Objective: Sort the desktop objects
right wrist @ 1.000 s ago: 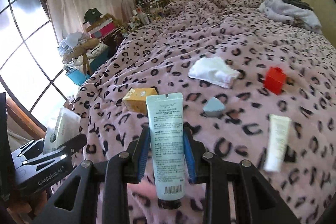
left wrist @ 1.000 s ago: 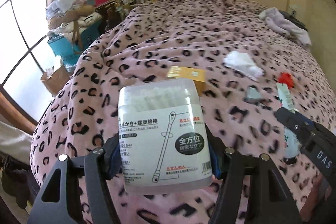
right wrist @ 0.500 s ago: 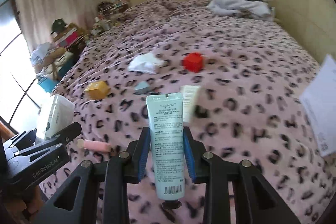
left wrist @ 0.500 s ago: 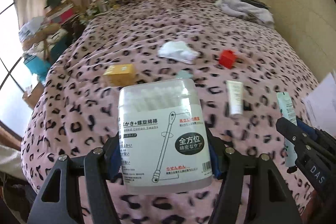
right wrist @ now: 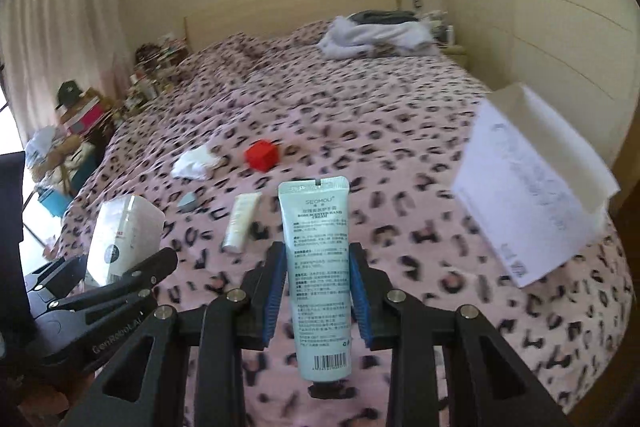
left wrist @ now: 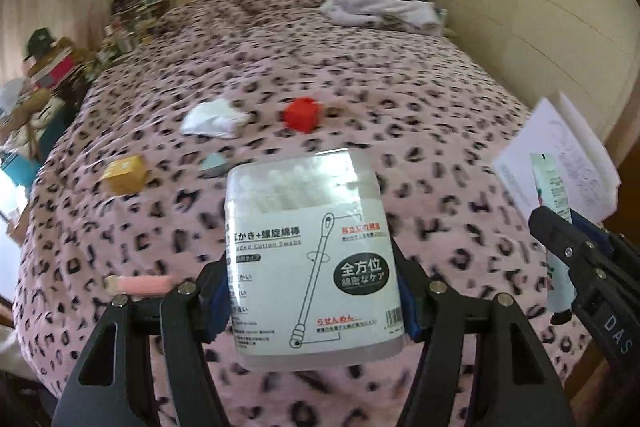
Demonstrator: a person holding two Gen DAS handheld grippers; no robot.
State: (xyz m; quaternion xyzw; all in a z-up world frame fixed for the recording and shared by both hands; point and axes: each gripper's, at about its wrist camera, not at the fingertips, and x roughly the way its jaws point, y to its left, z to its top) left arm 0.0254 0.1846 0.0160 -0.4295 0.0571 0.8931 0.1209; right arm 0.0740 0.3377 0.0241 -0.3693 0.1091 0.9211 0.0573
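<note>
My left gripper [left wrist: 312, 303] is shut on a clear cotton swab box [left wrist: 308, 251] with a white label, held upright above the leopard-print bed [left wrist: 360, 75]. My right gripper [right wrist: 318, 287] is shut on a pale green hand cream tube [right wrist: 318, 267], cap down. The box also shows in the right wrist view [right wrist: 120, 239], the tube in the left wrist view [left wrist: 554, 219]. On the bed lie a red cube [right wrist: 261, 155], a white cloth [right wrist: 196, 163], a white tube [right wrist: 242, 219], a blue-grey wedge [right wrist: 187, 202], a yellow box [left wrist: 124, 173] and a pink stick [left wrist: 140, 283].
A white paper bag [right wrist: 528, 187] stands at the bed's right edge by the wall. A heap of clothes [right wrist: 372, 31] lies at the head of the bed. Cluttered shelves and boxes [right wrist: 76, 115] stand left of the bed near the window.
Both grippers have swung to the right with their loads still held. The view now takes in the right side of the bed and the white paper bag.
</note>
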